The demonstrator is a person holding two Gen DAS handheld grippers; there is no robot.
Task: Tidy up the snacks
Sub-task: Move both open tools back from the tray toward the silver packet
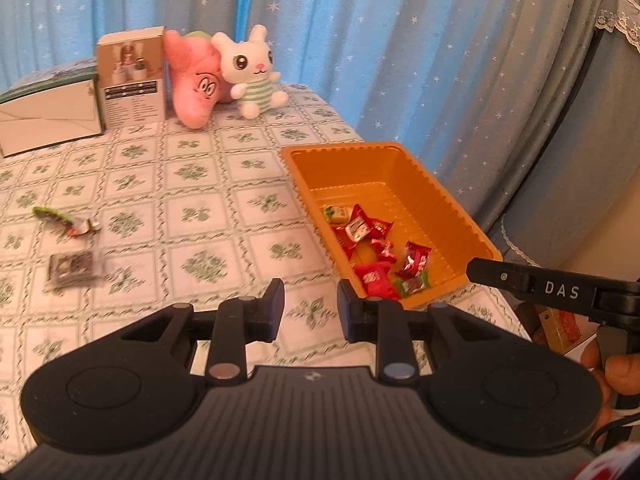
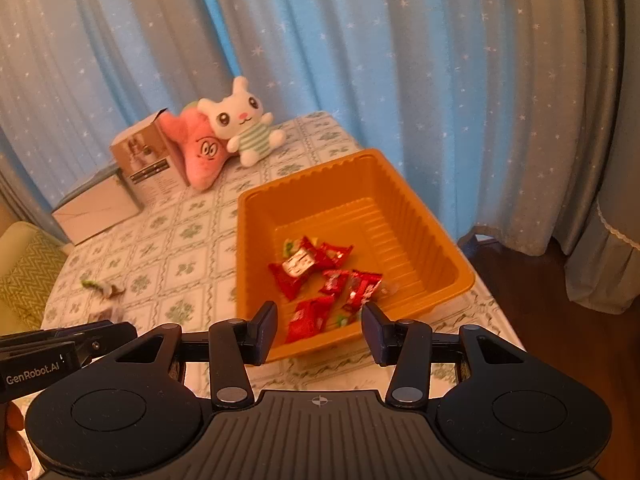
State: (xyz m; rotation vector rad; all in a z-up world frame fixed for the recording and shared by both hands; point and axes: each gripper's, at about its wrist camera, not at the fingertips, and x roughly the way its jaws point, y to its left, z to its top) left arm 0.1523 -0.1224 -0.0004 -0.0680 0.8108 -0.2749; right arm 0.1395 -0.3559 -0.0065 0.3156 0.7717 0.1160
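1. Star-print blue curtains back the bench (image 1: 208,184), covered in green-floral cloth.
2. Orange ribbed plastic tray (image 2: 400,184) sits at the bench edge, long axis running away from the cameras.
3. Red-wrapped snacks (image 2: 320,276) lie jumbled inside it; two loose snacks (image 1: 70,248) lie well apart, left.
4. Left tool (image 1: 311,314): fingers slightly parted, empty.
5. Right tool (image 2: 319,330): fingers spread, empty, above the tray's near rim.
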